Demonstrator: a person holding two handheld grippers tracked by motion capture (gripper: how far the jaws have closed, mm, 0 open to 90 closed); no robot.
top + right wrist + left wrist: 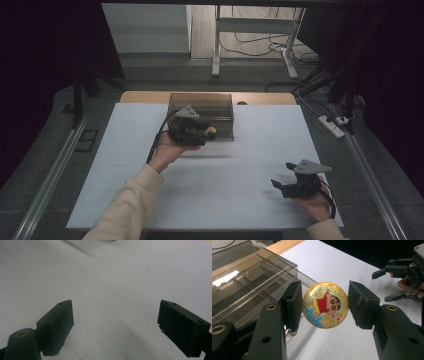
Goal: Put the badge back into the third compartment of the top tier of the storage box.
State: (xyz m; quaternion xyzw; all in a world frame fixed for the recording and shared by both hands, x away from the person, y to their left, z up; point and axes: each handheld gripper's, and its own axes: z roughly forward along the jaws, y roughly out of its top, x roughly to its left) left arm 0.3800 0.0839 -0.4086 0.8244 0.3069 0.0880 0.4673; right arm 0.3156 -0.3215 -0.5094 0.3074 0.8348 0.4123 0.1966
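The round yellow badge point(325, 305) is clamped edge-on between the jaws of the left gripper point(324, 306), beside the compartmented box point(249, 280), presumably for placement there, while the right gripper point(115, 327) is held wide open and empty.

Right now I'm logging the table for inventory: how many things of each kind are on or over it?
Round cartoon badge: 1
Clear smoky compartment box: 1
Handheld grippers: 2, left gripper and right gripper
Total: 4

Yellow glittery cartoon badge point(325, 305); smoky clear box point(249, 277); black left gripper point(324, 306); white table point(250, 170).
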